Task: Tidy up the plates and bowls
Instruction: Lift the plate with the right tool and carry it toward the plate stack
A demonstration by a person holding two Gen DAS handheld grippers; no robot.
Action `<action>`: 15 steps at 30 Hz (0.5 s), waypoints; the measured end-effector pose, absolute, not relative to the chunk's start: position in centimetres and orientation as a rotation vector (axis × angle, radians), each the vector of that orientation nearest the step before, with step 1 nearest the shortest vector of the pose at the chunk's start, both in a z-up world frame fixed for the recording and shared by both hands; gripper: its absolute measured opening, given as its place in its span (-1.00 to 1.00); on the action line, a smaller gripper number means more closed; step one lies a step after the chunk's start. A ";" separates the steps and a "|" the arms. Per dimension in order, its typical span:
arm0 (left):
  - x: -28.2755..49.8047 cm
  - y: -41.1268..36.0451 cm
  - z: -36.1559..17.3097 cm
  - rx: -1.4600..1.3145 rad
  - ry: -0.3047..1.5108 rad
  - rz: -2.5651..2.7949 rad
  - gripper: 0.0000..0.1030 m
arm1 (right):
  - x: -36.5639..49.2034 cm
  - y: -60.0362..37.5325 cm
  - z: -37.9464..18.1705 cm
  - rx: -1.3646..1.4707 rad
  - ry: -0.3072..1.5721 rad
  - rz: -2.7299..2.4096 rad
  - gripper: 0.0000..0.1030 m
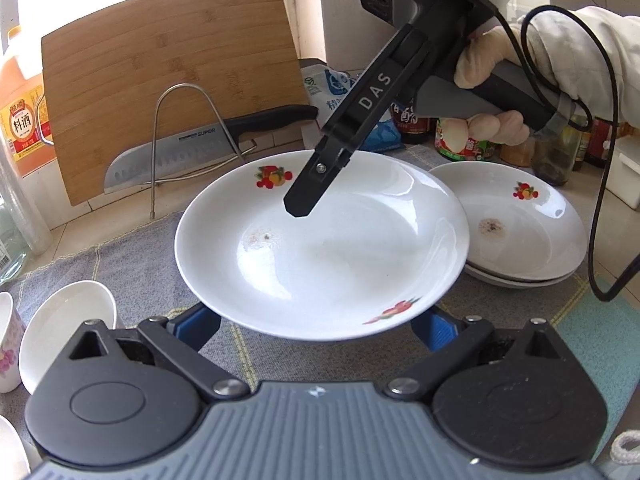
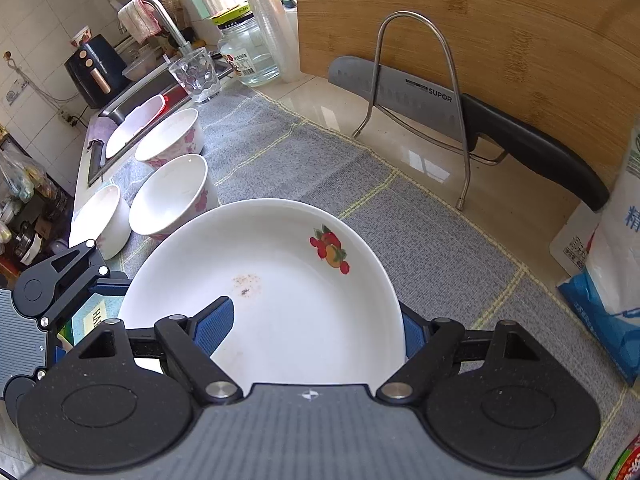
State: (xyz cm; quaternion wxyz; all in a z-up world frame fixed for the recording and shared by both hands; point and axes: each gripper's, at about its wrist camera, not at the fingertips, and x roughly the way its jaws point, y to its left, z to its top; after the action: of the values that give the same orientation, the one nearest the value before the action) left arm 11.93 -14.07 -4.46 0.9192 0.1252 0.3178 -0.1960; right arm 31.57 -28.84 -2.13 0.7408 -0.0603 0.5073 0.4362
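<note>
The right claw (image 2: 312,330) holds the white plate (image 1: 320,248), which has small fruit pictures on it. Its jaws stand about half wide. One blue pad (image 2: 212,328) lies inside the plate, on its sloping wall. The other pad is outside the rim, and the rim hides part of it. In the left wrist view this claw comes down from the upper right, carried by a gloved hand (image 1: 488,64), and its black finger tip is over the inside of the plate.

The left claw (image 1: 316,332) is wide. Its two blue pads (image 1: 200,328) are apart from each other and reach under the near rim of the plate. I cannot tell whether they touch the underside. The plate has a small brown stain near its middle.

To the right of the left claw, just beside the held plate, a stack of plates (image 1: 532,232) with the same pattern rests on the grey cloth (image 2: 420,240) that covers the counter (image 2: 400,136). The rim of the held plate overlaps the edge of this stack in the picture.

To the left of the right claw and a little ahead of it, three white bowls (image 2: 172,196) with pink flowers stand near each other on the cloth. Ahead of both claws a wooden cutting board (image 1: 168,60) leans upright, with a knife (image 1: 180,152) and a wire rack (image 1: 192,132) in front of it.
</note>
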 end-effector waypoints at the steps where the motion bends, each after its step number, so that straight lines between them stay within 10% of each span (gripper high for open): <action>1: 11.8 -14.2 -4.3 0.261 0.651 -0.415 0.95 | 31.3 -29.1 -2.0 -0.129 1.110 0.947 0.70; 15: 10.7 -18.2 -3.8 0.313 0.630 -0.594 0.95 | 27.1 -35.8 -1.1 -0.052 1.098 0.779 0.70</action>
State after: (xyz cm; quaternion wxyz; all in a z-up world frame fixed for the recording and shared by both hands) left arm 10.71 -18.18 -3.80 0.8958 0.1509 0.3041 -0.2868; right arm 27.13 -35.75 -1.06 0.7816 -0.0239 0.5084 0.3606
